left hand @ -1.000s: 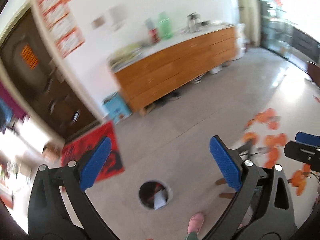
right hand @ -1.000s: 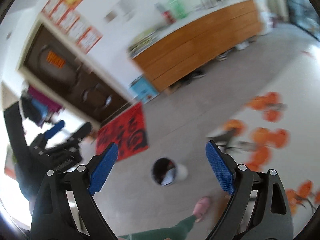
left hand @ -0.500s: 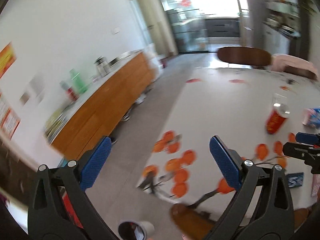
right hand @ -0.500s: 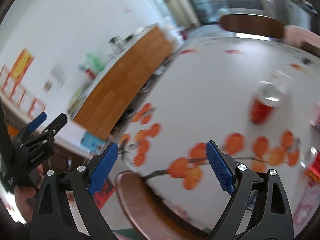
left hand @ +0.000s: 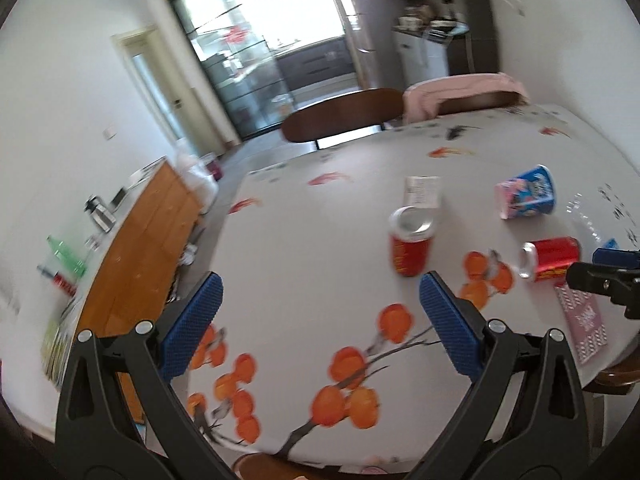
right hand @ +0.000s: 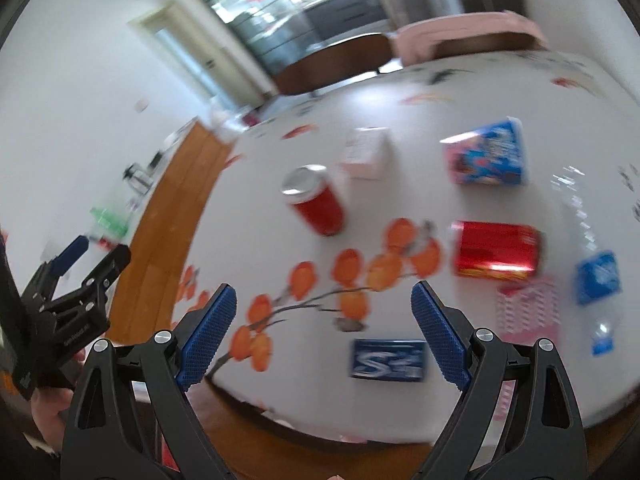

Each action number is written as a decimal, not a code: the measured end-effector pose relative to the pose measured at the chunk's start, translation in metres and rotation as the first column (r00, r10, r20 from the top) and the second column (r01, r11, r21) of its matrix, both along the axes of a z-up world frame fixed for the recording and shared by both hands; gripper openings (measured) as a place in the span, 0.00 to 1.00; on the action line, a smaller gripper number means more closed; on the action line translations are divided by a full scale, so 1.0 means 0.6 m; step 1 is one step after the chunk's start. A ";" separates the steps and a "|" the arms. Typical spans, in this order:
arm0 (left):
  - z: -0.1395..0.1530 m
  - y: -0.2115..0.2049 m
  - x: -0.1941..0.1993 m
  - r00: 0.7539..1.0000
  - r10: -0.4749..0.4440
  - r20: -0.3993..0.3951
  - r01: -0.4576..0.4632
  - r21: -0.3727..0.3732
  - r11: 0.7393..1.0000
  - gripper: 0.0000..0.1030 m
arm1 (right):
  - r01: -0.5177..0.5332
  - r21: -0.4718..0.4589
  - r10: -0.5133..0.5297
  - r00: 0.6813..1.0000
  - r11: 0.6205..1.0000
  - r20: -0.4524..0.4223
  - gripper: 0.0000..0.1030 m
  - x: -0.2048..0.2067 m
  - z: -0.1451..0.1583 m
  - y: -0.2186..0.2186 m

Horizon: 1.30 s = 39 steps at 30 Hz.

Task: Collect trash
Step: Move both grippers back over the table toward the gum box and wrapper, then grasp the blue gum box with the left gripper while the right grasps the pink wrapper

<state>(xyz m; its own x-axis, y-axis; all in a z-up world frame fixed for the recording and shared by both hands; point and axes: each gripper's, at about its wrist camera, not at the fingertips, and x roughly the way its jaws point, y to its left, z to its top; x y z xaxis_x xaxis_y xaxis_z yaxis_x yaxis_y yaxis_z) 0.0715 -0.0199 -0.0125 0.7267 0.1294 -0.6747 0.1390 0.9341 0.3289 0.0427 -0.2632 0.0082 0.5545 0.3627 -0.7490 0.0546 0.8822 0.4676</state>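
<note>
Trash lies on a white table (left hand: 312, 240) printed with orange fruit. An upright red can (left hand: 412, 246) (right hand: 316, 202) stands mid-table. A second red can (left hand: 550, 258) (right hand: 498, 250) lies on its side to the right. Behind them lie a blue and pink cup (left hand: 528, 197) (right hand: 486, 156) and a small white carton (left hand: 422, 191) (right hand: 366, 152). A dark blue packet (right hand: 388, 360), a pink wrapper (right hand: 528, 312) and a blue wrapper (right hand: 598, 278) rest near the front edge. My left gripper (left hand: 320, 324) and right gripper (right hand: 322, 330) are both open and empty, above the table's near side.
A wooden sideboard (left hand: 140, 248) with bottles runs along the left wall. Dark chairs (left hand: 344, 114), one draped with pink cloth (left hand: 460, 88), stand at the table's far side. A chair back (right hand: 320, 432) sits just below the near table edge. Glass doors are beyond.
Both views swung up from the floor and its bin to the table top. The cans and wrappers are now in view. Both grippers stayed open.
</note>
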 end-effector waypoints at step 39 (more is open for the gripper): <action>-0.338 -0.197 -0.001 0.764 -0.271 -0.585 0.242 -0.129 0.962 0.93 | -0.114 -0.405 -0.083 0.896 0.907 -0.437 0.86 -0.030 -0.284 -0.124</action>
